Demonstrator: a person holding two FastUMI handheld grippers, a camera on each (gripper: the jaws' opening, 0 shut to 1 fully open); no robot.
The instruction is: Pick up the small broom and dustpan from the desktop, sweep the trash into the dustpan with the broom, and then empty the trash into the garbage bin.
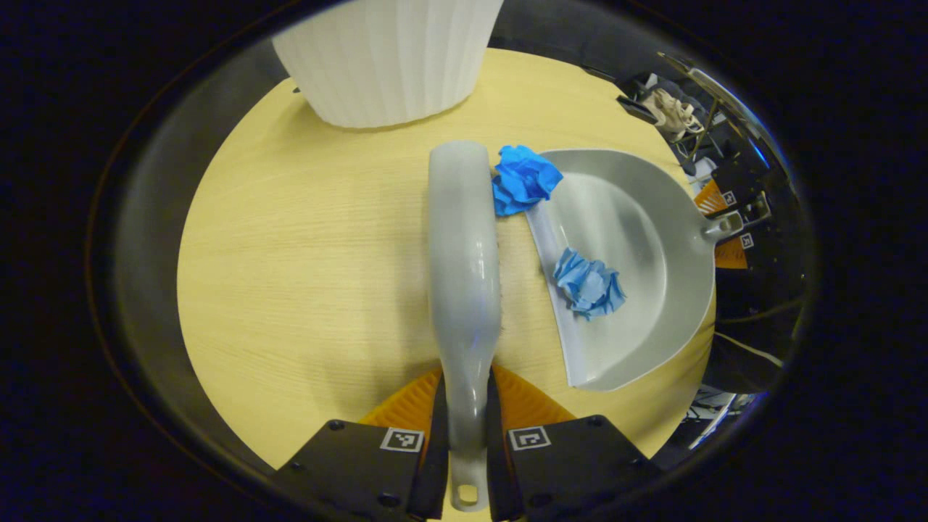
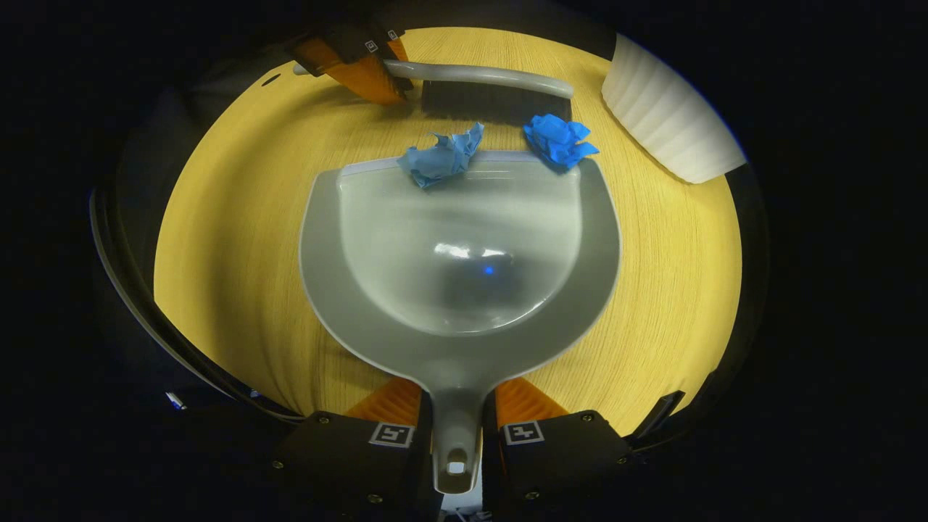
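Note:
My left gripper (image 1: pixel 465 413) is shut on the handle of the small grey broom (image 1: pixel 464 275), which lies along the wooden desktop with its bristles facing the dustpan. My right gripper (image 2: pixel 457 420) is shut on the handle of the grey dustpan (image 2: pixel 464 290), resting flat on the desk. A pale blue paper wad (image 1: pixel 589 284) (image 2: pixel 441 159) sits on the dustpan's front lip. A brighter blue wad (image 1: pixel 523 181) (image 2: pixel 558 141) lies at the lip's corner, touching the broom head. In the right gripper view the broom (image 2: pixel 493 90) and the left gripper (image 2: pixel 355 61) lie beyond the dustpan.
A white ribbed garbage bin (image 1: pixel 388 58) (image 2: pixel 670 123) stands on the round desktop (image 1: pixel 304 239) just past the broom's tip. The desk's edge curves close behind the dustpan handle, with dark booth clutter (image 1: pixel 725 196) beyond it.

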